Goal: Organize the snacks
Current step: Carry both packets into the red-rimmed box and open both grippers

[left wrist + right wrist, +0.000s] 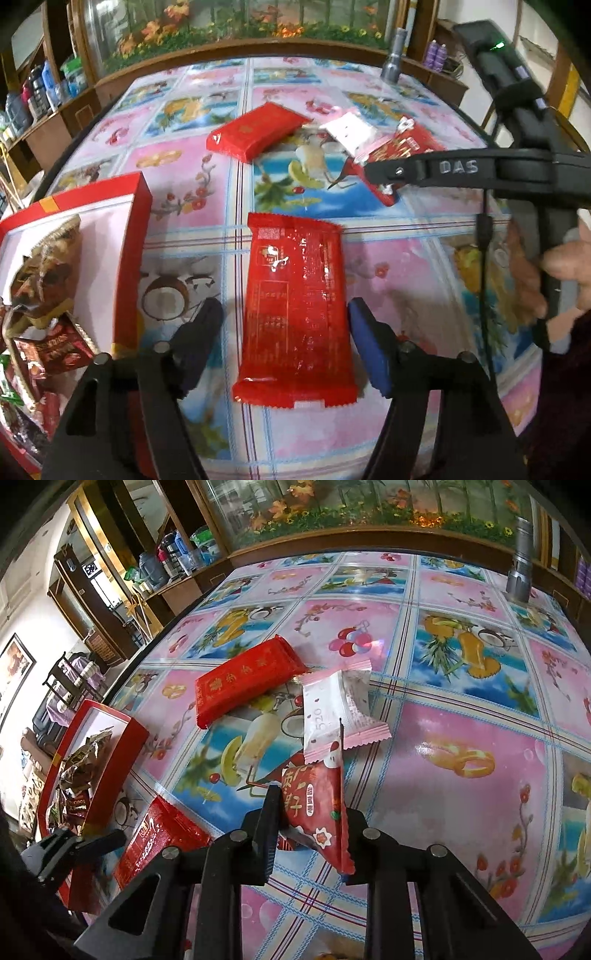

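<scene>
My left gripper [284, 325] is open, its jaws on either side of a flat red snack packet [295, 310] lying on the table; the packet also shows in the right wrist view [155, 845]. My right gripper [310, 812] is shut on a red printed snack pouch [317, 808], seen from the left wrist view too [399, 155]. A white and pink packet [336, 709] lies just beyond the pouch. Another red packet [247, 679] lies further back. A red box [129, 258] with several snacks inside stands at the left.
The table [461, 723] has a glossy fruit-and-flower cloth. A metal flashlight [521, 561] stands at the far right edge. A wooden cabinet with glass runs behind the table. Shelves with bottles [166, 561] are at the far left.
</scene>
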{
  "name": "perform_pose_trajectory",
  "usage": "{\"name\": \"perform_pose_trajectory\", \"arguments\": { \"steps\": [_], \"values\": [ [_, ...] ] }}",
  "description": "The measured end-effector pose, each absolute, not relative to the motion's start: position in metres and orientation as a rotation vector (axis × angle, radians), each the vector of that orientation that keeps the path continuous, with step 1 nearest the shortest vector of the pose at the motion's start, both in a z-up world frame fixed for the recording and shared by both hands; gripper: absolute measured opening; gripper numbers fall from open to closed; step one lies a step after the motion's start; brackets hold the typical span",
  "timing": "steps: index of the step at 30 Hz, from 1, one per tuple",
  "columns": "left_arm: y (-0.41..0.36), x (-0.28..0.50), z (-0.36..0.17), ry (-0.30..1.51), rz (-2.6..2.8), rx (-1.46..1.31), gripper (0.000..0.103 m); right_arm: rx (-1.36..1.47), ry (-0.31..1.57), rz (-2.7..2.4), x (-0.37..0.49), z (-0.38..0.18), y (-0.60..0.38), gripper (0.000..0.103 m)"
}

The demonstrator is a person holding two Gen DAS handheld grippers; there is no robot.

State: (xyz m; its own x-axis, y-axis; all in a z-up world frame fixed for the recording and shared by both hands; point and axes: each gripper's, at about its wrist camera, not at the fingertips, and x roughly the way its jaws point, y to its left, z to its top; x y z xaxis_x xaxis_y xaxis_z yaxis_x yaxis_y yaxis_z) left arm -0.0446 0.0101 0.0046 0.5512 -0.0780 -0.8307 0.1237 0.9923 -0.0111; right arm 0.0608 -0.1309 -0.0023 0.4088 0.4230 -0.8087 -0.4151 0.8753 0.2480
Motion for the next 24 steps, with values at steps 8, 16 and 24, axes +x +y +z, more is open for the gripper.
{"name": "perform_pose_trajectory", "arguments": {
  "steps": [8,16,24],
  "values": [
    [0.009,-0.038,0.005,0.949,-0.094,0.046,0.048,0.007,1.020,0.528,0.061,-0.002,-0.131,0.027],
    [0.010,-0.048,0.009,0.932,-0.101,0.045,0.048,0.024,1.025,0.544,0.060,-0.001,-0.130,0.026],
    [0.026,-0.062,0.032,0.892,-0.089,-0.012,0.048,0.031,1.022,0.601,0.054,0.000,-0.123,0.025]
  ]
}}
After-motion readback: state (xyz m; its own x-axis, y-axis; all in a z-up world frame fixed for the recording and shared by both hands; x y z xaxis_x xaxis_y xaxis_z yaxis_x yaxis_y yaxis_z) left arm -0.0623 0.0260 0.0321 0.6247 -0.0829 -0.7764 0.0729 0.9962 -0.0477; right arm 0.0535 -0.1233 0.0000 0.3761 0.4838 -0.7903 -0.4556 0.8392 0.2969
